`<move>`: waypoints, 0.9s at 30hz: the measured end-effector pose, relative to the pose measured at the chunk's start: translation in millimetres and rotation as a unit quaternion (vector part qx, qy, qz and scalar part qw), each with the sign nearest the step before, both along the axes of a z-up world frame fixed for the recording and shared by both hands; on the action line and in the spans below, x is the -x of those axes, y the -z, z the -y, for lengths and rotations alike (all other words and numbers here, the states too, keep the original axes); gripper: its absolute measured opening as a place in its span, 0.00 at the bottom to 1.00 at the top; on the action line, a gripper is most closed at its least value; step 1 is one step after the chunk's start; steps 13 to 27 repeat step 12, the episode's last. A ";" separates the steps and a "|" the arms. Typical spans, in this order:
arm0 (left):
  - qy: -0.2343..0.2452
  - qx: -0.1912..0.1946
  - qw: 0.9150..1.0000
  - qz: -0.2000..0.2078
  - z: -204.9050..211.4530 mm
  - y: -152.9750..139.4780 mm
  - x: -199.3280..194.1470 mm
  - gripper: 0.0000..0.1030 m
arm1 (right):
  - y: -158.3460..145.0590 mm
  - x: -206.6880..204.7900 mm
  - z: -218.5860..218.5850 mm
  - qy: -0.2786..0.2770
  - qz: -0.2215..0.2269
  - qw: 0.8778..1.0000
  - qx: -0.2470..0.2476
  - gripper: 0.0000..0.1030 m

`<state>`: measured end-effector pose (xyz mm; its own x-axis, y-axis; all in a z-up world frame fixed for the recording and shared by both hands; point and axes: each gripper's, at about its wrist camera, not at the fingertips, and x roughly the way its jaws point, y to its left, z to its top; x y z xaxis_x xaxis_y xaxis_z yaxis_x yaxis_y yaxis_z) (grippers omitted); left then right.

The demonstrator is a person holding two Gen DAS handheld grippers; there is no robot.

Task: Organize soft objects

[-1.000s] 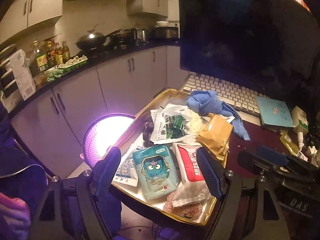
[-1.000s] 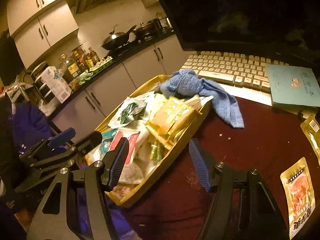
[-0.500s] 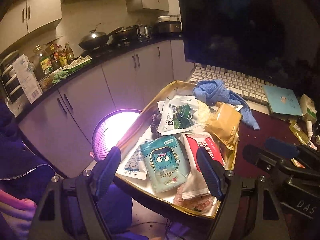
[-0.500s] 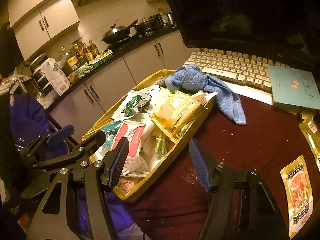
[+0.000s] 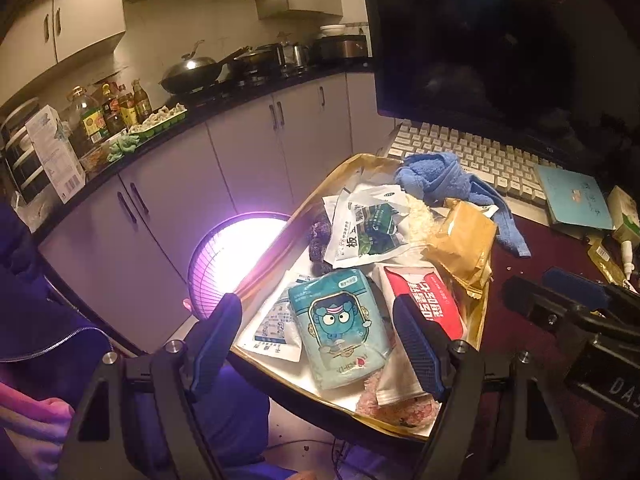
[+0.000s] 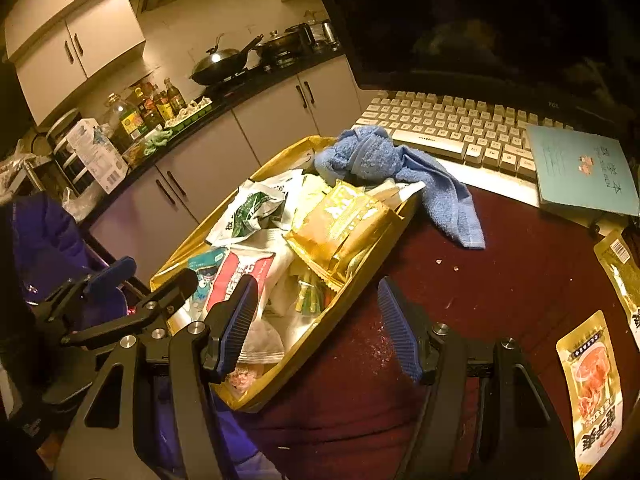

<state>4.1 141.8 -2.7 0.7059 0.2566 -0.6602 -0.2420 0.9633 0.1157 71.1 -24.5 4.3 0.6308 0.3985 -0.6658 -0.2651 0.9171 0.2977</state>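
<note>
A gold tray (image 5: 360,164) (image 6: 362,286) on the dark red table holds several soft packets: a teal cartoon pack (image 5: 340,326), a red and white pack (image 5: 426,304) (image 6: 236,274), a green and white pouch (image 5: 368,230) (image 6: 250,210) and a gold pouch (image 5: 460,246) (image 6: 340,224). A blue towel (image 5: 448,180) (image 6: 384,158) lies over the tray's far corner and onto the table. My left gripper (image 5: 320,340) is open and empty above the tray's near end. My right gripper (image 6: 316,324) is open and empty over the tray's right edge.
A keyboard (image 6: 452,128) and a dark monitor (image 5: 500,40) stand behind the tray. A teal notebook (image 6: 580,172) lies on the right. Snack packets (image 6: 592,392) lie on the table at the right. A glowing heater (image 5: 228,256) stands on the floor left of the tray.
Both grippers have drawn back and risen slightly from the tray, so it looks smaller and more of the kitchen shows. Both stay open and empty.
</note>
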 end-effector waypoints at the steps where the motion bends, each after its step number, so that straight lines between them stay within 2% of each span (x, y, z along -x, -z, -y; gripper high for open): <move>1: 0.000 -0.002 1.000 0.001 0.2 0.3 0.5 0.76 | 0.5 0.0 -0.1 0.000 -0.001 1.000 -0.001 0.61; 27: 0.000 0.000 1.000 0.000 -4.9 5.2 0.6 0.76 | 3.8 -0.5 -4.2 0.001 -0.007 1.000 -0.001 0.61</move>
